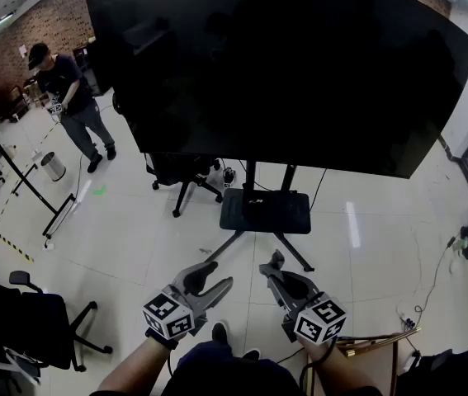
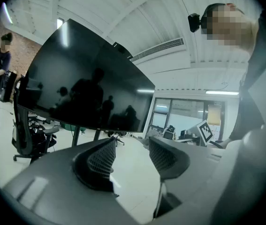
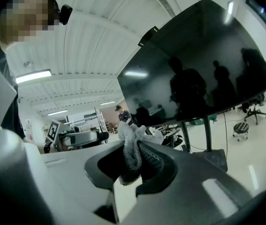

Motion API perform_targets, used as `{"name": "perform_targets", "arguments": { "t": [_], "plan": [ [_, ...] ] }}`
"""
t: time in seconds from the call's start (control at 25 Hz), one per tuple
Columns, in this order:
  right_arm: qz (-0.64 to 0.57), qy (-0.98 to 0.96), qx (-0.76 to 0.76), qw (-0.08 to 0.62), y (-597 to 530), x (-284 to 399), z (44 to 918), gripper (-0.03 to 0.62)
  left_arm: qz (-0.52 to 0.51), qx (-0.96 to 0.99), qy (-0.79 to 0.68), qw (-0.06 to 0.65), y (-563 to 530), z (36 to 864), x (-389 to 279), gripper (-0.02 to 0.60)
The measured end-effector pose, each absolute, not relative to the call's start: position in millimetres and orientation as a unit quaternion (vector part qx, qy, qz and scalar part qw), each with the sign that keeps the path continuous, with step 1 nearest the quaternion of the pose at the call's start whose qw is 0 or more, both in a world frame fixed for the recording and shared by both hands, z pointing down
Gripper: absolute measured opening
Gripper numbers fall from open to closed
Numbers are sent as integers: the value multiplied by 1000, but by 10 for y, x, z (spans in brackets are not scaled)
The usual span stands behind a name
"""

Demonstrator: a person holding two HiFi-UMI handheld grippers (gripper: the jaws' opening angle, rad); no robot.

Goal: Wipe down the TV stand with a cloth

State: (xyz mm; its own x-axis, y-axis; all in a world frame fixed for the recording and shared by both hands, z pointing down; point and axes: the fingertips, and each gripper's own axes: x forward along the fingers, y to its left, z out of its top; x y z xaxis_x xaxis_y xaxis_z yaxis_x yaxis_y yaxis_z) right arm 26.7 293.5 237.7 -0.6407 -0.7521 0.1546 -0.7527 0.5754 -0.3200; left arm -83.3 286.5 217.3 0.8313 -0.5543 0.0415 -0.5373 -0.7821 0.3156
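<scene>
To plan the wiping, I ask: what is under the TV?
Under the TV stand two posts, a black shelf and legs on the floor. A chair is there too; the TV covers its upper part.

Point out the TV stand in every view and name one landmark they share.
Head view: TV stand at centre, under the screen, posts and black base tray showing.
Left gripper view: only its posts, left of centre, below the screen's edge.
Right gripper view: posts and base tray, right of centre.
Shared landmark: the large dark TV screen.
</scene>
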Motion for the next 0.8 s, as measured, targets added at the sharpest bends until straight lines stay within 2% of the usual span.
{"name": "perform_targets", "arguments": {
  "t": [0.48, 0.8],
  "plan": [
    [178, -851, 494, 8, 1573, 142, 2638, 52, 7, 957, -250, 148, 1611, 2390, -1061, 253],
    [178, -828, 529, 51, 664, 264, 3180, 52, 16, 957, -238, 163, 971, 2703, -915, 262]
  ]
}}
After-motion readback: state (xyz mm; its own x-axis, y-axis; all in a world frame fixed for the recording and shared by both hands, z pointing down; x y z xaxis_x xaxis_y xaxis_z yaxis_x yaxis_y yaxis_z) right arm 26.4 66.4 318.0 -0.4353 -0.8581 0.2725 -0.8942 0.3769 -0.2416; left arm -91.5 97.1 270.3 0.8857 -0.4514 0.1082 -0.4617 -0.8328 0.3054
